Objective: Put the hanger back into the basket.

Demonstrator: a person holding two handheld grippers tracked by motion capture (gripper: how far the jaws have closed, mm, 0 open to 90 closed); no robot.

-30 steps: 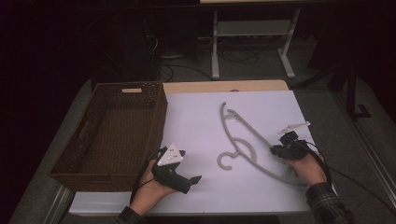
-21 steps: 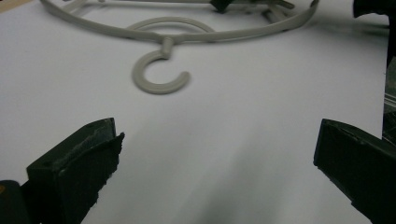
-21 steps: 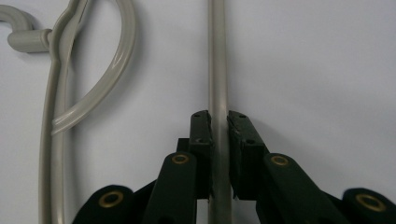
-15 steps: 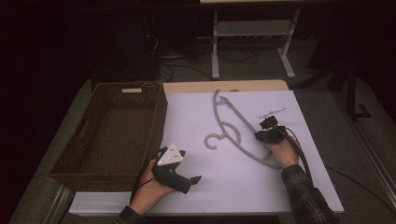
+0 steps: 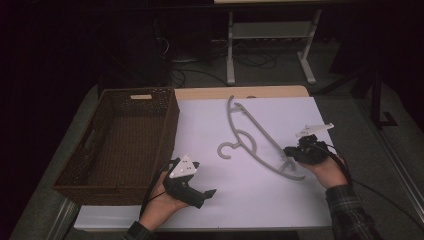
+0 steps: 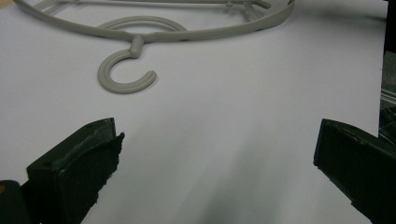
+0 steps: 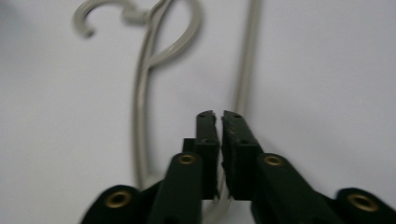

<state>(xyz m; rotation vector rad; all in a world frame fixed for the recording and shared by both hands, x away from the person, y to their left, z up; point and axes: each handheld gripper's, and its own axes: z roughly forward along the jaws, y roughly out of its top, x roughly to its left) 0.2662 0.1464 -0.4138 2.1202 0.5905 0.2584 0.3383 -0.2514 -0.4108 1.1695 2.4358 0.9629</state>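
A grey plastic hanger (image 5: 250,136) lies slantwise on the white table top (image 5: 240,200), its hook (image 5: 226,150) pointing left. My right gripper (image 5: 289,152) holds the hanger's near right end. In the right gripper view the jaws (image 7: 220,116) stand almost together with the thin grey bar (image 7: 243,70) pinched low between them; they have just closed further on it. My left gripper (image 5: 202,179) rests near the front edge, right of the basket, pointing right. Its jaws (image 6: 215,144) are wide apart with nothing between them, and the hook (image 6: 126,81) lies ahead.
A dark wicker basket (image 5: 172,125) stands on the left half of the table, close to my left hand. A pale wooden strip (image 5: 240,92) edges the table's far side. Behind it a white metal stand (image 5: 230,50) and cables sit on the dark floor.
My right gripper has dragged the hanger left and toward the table's far side; the hook now lies farther left. The left hand and its gripper have stayed put.
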